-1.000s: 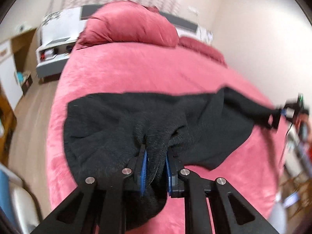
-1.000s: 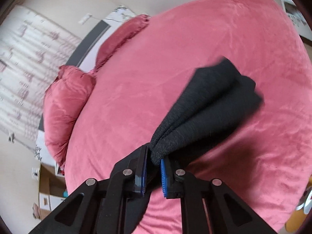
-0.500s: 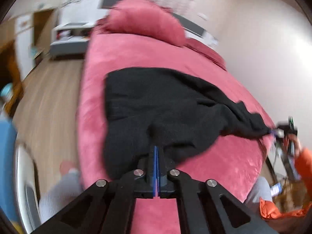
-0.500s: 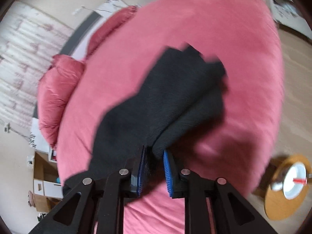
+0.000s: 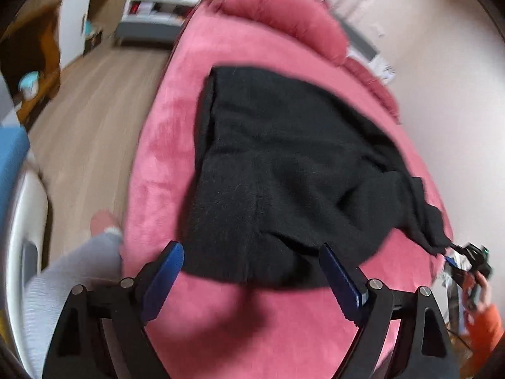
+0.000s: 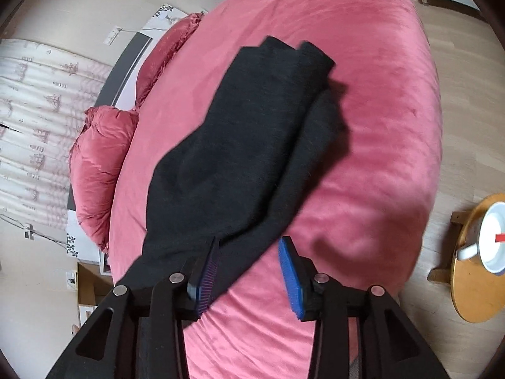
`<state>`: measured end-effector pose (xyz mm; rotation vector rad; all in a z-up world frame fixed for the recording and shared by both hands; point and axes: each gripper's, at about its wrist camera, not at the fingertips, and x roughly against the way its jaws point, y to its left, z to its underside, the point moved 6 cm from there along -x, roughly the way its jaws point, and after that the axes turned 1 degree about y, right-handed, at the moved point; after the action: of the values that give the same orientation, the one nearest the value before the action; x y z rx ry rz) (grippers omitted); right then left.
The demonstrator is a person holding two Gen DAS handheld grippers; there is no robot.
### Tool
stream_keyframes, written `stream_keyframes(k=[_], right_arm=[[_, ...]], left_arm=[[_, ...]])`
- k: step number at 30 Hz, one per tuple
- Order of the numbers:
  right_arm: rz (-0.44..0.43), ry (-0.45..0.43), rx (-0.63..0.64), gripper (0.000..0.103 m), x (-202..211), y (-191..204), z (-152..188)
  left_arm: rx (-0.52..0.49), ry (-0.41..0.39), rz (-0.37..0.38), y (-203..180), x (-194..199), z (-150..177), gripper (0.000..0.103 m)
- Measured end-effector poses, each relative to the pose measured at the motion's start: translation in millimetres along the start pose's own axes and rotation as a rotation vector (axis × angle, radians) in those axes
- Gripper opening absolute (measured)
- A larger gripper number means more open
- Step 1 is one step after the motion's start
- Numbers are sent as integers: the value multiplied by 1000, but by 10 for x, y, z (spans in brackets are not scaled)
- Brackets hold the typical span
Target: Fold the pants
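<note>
The blue-padded fingers [image 5: 164,271] of the left gripper [image 5: 252,279] are spread wide apart, with nothing held between them; the near edge of the black fleecy pants [image 5: 284,170] is seen just beyond the fingertips. The blue ribbed pads [image 6: 292,279] of the right gripper [image 6: 249,276] are likewise parted and released, though one pad lies against the dark cloth [image 6: 240,158], a strip of which is draped over that finger and hangs down beside the black frame. The pants are laid across a pink velvety bedspread [image 5: 246,325], bunched and partly doubled over. At the far end of the bed, pink pillows [image 6: 101,158] are seen against a patterned curtain. A round wooden stool [image 6: 473,287] bearing a white cup is seen on the wood floor beside the bed.
</note>
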<state>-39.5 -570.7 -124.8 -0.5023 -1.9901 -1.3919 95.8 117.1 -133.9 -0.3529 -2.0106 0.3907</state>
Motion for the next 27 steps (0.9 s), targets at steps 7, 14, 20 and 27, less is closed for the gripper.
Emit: stream_keyframes(k=[7, 14, 20, 27], right_arm=[[71, -11, -44, 40, -310, -70, -277], [137, -50, -38, 9, -550, -89, -542], [76, -183, 49, 6, -12, 280, -833], [84, -212, 114, 6, 192, 337, -862]], left_arm=[[-37, 36, -108, -44, -276, -75, 54], [-8, -1, -46, 19, 262, -188, 31], [-104, -23, 2, -151, 792, -274, 30], [-31, 128, -18, 246, 592, 144, 51]])
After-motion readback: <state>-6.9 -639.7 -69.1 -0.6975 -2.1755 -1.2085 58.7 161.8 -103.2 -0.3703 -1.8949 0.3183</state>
